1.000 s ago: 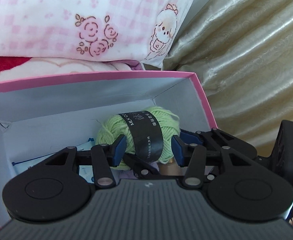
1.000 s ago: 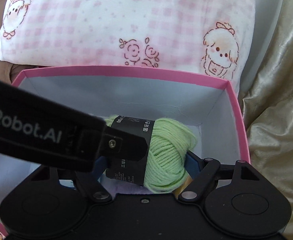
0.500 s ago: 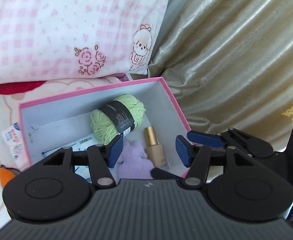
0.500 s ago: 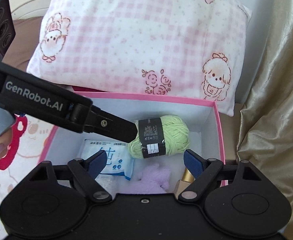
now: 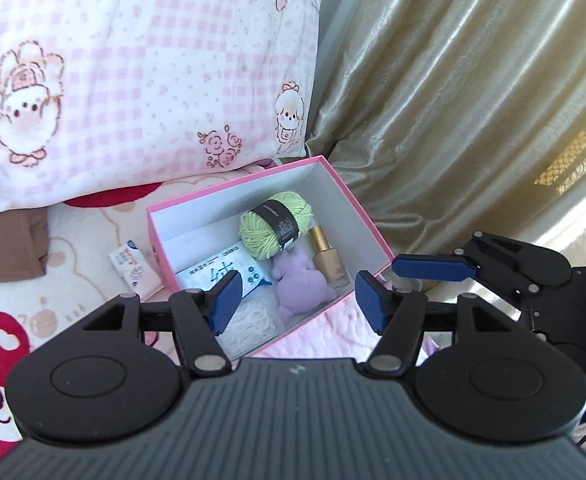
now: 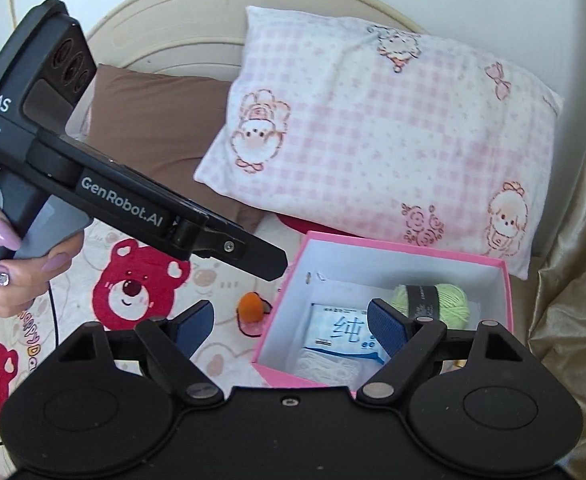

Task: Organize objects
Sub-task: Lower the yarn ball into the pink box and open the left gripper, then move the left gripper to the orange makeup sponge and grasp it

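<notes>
- The pink cardboard box (image 5: 367, 222) sits on the fleecy bear-print bed (image 6: 197, 280).
- Inside lies a fuzzy green yarn ball (image 5: 273, 226) beside a gold bottle (image 5: 327, 258).
- The left gripper (image 5: 297, 298) is opening its ribbed fingers, nothing between.
- The right gripper (image 6: 289, 322) is spread wide, empty.

Box (image 5: 367, 216) open-topped, clear from above. Inside crowded: yarn (image 5: 275, 230) at far end, bottle (image 5: 329, 260) along curtain-side wall, plush (image 5: 299, 286) beside it, wipes (image 5: 223, 276) and white bundle (image 5: 251, 322) filling rest (bare floor only in far corner by pillow). Pillow (image 5: 145, 80) leans close behind box; curtain (image 5: 473, 100) crowds one long side. Other side open blanket (image 6: 213, 364), only tissue pack (image 5: 135, 266) and orange ball (image 6: 251, 307) lying there. Left gripper (image 6: 269, 268) hangs above that blanket, beside box.
</notes>
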Tool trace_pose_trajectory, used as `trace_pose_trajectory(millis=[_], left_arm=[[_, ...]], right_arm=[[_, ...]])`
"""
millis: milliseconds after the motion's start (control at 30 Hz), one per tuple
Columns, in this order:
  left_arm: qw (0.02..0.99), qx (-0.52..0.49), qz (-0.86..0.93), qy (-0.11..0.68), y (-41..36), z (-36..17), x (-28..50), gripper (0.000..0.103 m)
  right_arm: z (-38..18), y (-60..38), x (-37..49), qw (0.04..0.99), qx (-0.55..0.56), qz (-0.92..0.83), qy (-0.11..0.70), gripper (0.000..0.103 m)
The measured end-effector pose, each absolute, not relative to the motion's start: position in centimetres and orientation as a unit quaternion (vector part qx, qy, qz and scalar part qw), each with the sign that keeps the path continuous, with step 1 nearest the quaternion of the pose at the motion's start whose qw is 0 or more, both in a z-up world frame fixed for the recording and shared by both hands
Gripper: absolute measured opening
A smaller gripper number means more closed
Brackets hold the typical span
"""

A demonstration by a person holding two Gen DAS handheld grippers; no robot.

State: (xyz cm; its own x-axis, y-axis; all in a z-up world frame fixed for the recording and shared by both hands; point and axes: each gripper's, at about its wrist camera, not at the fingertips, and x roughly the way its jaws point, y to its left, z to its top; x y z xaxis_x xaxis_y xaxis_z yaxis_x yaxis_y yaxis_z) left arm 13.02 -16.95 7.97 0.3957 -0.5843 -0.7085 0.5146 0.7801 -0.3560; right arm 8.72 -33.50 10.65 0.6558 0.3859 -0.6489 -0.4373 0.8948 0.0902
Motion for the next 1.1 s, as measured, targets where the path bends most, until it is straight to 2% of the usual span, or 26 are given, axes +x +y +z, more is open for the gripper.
trace_pose_trajectory(millis=[167,300,467,900,1100], left_arm=[[0.841,-0.031,-0.333,0.425,-13.9,8.1,11.3,0.066],[0.847,-0.039,-0.314,0.428,-11.4,6.3,11.4,0.069],[0.851,-0.063,-0.293,0.431,-8.3,2.1,12.6,0.070],[0.853,-0.144,-0.258,0.432,-2.4,-8.6,17.2,0.073],[0.845,-0.203,-0.243,0.430,-1.6,-13.1,19.9,0.071]], right_arm=[[9.7,-29.9,7.1,0.904,-0.051,0.263,0.334,0.087],[6.9,-26.7,7.0,0.898,-0.059,0.276,0.338,0.087],[2.4,-22.6,7.8,0.892,-0.072,0.284,0.344,0.087],[-6.9,-16.0,10.6,0.922,-0.134,0.231,0.280,0.087],[-10.1,-14.2,13.2,0.927,-0.147,0.171,0.301,0.085]])
